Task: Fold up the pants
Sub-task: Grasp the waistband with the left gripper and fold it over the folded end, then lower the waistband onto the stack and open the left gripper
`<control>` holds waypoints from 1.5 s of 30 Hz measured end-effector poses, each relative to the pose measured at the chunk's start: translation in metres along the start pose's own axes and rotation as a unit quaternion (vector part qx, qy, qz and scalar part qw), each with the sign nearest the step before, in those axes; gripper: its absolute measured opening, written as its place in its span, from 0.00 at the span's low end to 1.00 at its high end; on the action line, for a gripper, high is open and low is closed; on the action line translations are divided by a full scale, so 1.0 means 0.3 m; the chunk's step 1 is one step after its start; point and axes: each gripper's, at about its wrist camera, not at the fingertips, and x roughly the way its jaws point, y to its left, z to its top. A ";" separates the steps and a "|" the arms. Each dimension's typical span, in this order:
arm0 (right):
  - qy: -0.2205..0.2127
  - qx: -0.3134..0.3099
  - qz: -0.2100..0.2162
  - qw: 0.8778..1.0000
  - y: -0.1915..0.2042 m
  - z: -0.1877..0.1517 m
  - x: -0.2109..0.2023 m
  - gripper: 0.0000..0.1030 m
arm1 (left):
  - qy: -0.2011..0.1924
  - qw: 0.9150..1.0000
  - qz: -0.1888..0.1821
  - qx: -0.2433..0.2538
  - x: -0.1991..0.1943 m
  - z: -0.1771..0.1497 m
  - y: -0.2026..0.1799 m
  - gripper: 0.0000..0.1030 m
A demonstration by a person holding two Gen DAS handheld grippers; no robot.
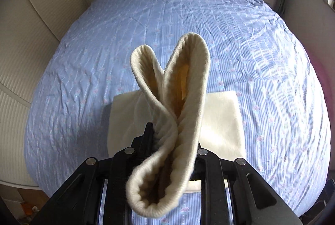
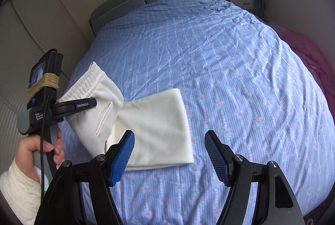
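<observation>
We work over a bed spread with a crumpled blue striped floral quilt (image 2: 230, 78). At left, our left gripper (image 1: 174, 141) is clamped on the ribbed waistband of the cream knitted pants (image 2: 155, 120), lifting that end while the folded rest lies flat on the quilt. At right, our right gripper (image 2: 169, 158) hovers agape, holding nothing, over the near edge of the pants.

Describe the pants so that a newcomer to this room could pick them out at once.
Start at the large bed with the blue floral quilt. Near its front edge lie the cream pants, the only garment on it, their ribbed waistband lifted and pinched in the left gripper.
</observation>
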 end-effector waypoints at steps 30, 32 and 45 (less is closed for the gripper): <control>0.098 -0.011 0.024 0.995 -0.135 0.066 0.339 0.68 | 0.052 0.993 -0.089 0.051 0.037 -0.178 -0.007 0.84; 0.098 -0.021 0.039 0.994 -0.087 0.079 0.361 0.68 | 0.023 0.995 -0.083 0.057 -0.004 -0.190 0.040 0.88; 0.129 -0.070 0.048 0.988 0.053 0.108 0.691 0.49 | 0.066 0.993 -0.024 -0.093 0.310 -0.272 0.355 0.82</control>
